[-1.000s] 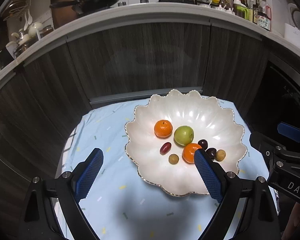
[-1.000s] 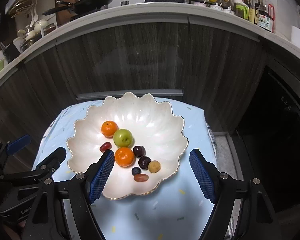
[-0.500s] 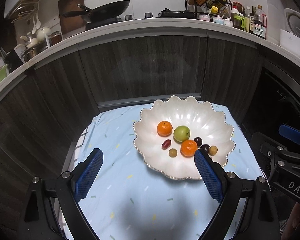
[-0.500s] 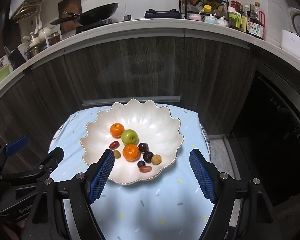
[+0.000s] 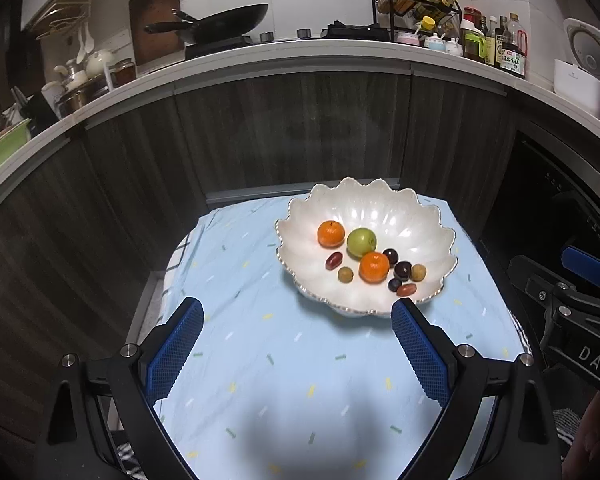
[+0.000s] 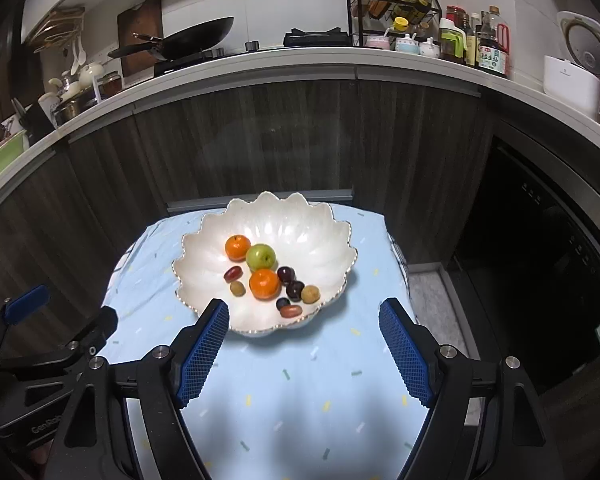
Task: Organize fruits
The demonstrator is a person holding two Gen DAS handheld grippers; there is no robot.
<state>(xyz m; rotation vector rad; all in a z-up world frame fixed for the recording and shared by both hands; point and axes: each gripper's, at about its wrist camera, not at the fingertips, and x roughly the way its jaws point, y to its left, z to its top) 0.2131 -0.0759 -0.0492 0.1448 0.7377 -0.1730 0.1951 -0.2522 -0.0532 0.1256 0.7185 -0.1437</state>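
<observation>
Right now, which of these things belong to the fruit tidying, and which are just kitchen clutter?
Job: scalloped white bowl, two oranges, green apple, small dark and tan fruits.
Clutter: black pan, spice rack, sauce bottles, rice cooker.

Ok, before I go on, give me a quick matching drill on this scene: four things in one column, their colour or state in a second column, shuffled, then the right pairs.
Things:
1. apple
2. bowl
3. left gripper
4. tablecloth

Colour or state:
A. light blue with small flecks
B. green
C. open, holding nothing
D. pearly white, scalloped rim

Pairs: 1-B, 2-D, 3-C, 4-A
</observation>
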